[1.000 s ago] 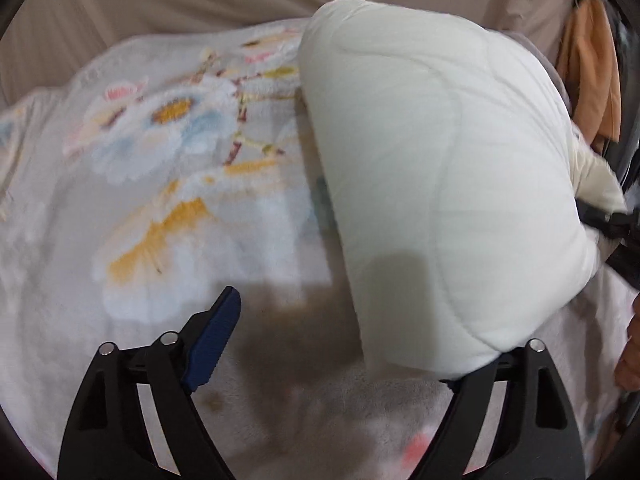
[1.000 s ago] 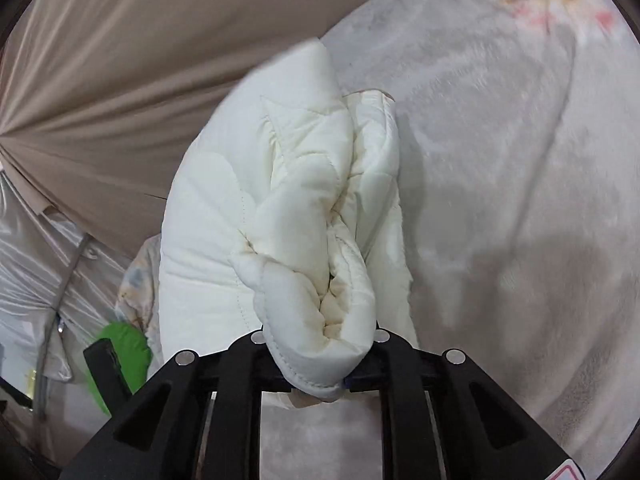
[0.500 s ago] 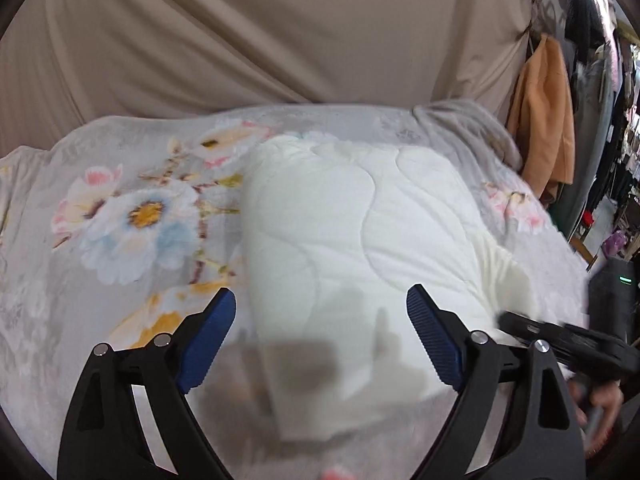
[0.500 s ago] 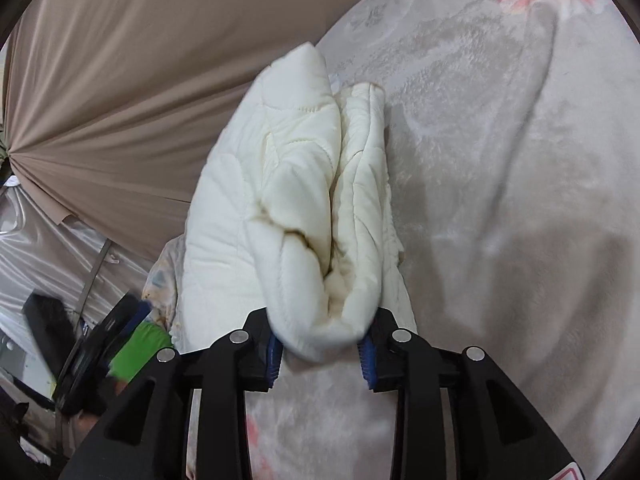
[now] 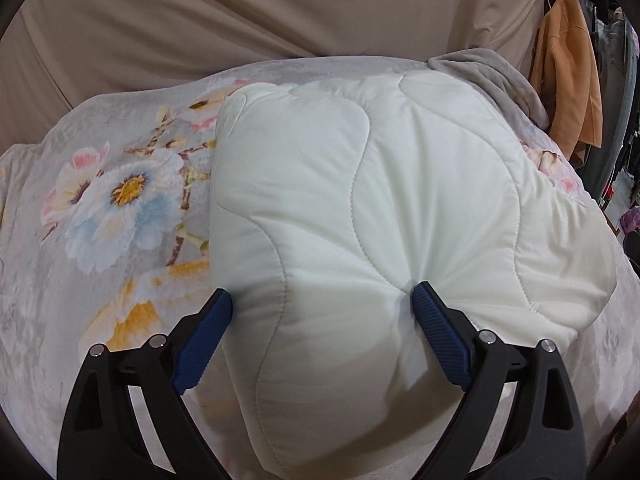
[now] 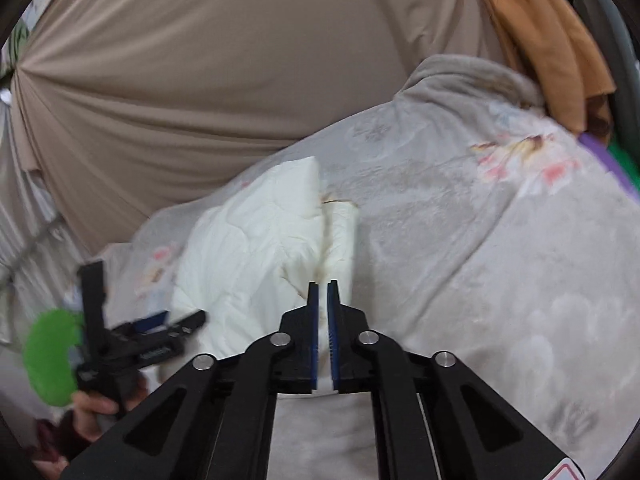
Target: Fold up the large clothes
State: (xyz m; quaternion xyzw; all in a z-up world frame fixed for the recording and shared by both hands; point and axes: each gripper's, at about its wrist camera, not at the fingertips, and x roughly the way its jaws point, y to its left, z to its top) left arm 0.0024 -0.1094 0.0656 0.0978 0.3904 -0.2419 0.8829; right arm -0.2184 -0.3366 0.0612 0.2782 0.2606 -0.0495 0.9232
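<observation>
1. Since half a second ago, right gripper has let go of the folded edge it pinched; its blue pads now stand nearly together with only a thin slit between them and nothing in it, clear of the cloth.
2. Left gripper has come down onto the bundle in the same interval; its blue pads are spread wide, one at the lower left edge of the bundle, the other pressed into its top surface at lower centre right, where the fabric puckers. Released, not clamped.
3. Cream quilted comforter: folded into a thick, puffy bundle with wavy stitch lines, lying on the bed and filling the centre and lower centre of the left wrist view. In the right wrist view it sits at centre left, its stacked layered end facing the camera just beyond the fingertips.
4. Grey floral blanket: spread under the bundle; large blue, white and orange flower print at centre left of the left wrist view, paler pink print at upper right of the right wrist view.
5. Beige curtain: draped across the top of both views.
6. Orange garment: hanging at the upper right edge.
7. Person's hand: lower left of the right wrist view, gripping the left tool's handle beside a green disc; this part is blurred.
</observation>
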